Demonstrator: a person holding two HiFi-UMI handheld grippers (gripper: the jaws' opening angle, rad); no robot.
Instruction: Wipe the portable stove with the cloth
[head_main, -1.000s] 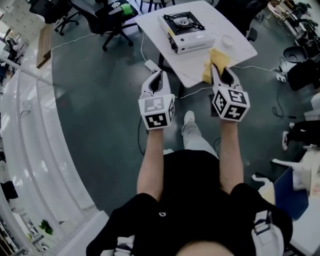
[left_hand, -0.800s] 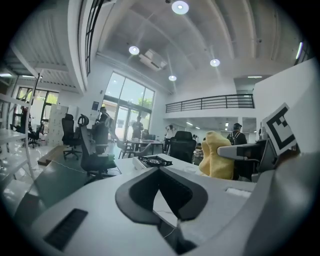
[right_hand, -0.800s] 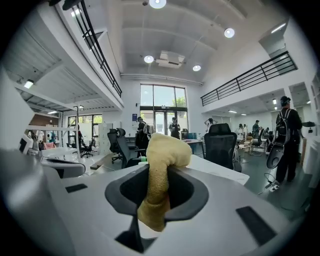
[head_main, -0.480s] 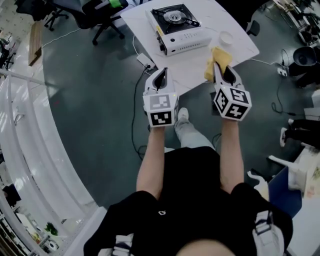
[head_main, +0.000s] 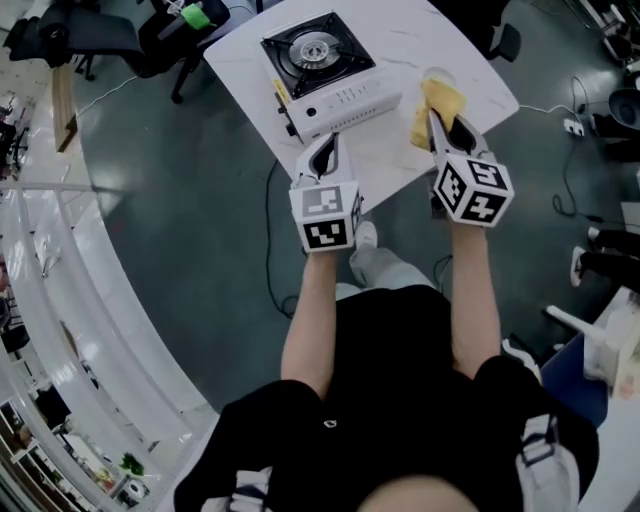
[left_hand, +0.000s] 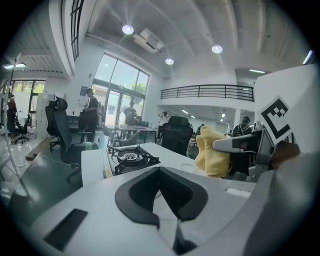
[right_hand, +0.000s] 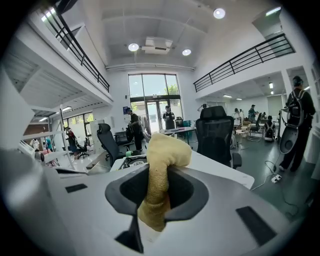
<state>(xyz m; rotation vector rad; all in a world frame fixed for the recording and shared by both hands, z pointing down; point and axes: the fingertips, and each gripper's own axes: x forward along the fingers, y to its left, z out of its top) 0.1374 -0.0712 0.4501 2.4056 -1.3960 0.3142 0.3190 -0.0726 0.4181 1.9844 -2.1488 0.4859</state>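
You're clamping the yellow cloth (head_main: 441, 98) in your right gripper (head_main: 448, 126), holding it just right of the stove (head_main: 322, 60) on the table (head_main: 400, 30). Your left gripper (head_main: 325, 150) is closed on nothing. No wiping is happening yet, so the whole stove is waiting.

Stove (head_main: 318, 62) on white table (head_main: 392, 150), right tool (head_main: 438, 120) gripping cloth (head_main: 443, 99)

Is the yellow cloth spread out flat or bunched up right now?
Bunched up. The yellow cloth is pinched in the right gripper, jaws closed on it, its free end flopped over in a lump.
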